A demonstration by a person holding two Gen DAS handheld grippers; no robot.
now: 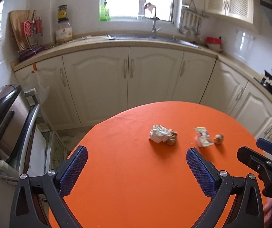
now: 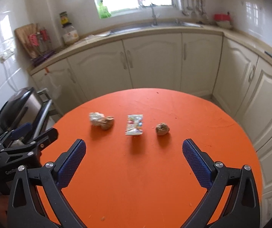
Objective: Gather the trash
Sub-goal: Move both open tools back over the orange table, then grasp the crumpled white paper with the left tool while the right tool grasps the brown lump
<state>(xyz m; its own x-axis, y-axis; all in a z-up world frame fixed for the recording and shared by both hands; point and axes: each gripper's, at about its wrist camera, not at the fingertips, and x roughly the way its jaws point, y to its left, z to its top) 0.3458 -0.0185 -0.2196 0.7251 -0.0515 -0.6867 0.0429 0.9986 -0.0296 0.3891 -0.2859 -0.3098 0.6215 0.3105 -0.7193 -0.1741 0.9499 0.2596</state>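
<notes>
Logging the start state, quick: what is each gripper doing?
Left gripper: jaws open, holding nothing.
Right gripper: jaws open, holding nothing.

Orange table [image 2: 155, 171], colourful printed wrapper [image 2: 134, 124], brown lumps [image 2: 162, 129]

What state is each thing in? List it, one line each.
Left claw: open, empty, above the orange table.
Right claw: open, empty.
Foil wad: crumpled, touching a brown lump.
Snack wrapper: lying flat.
Brown ball: lying alone.
Cabinet doors: shut.
</notes>
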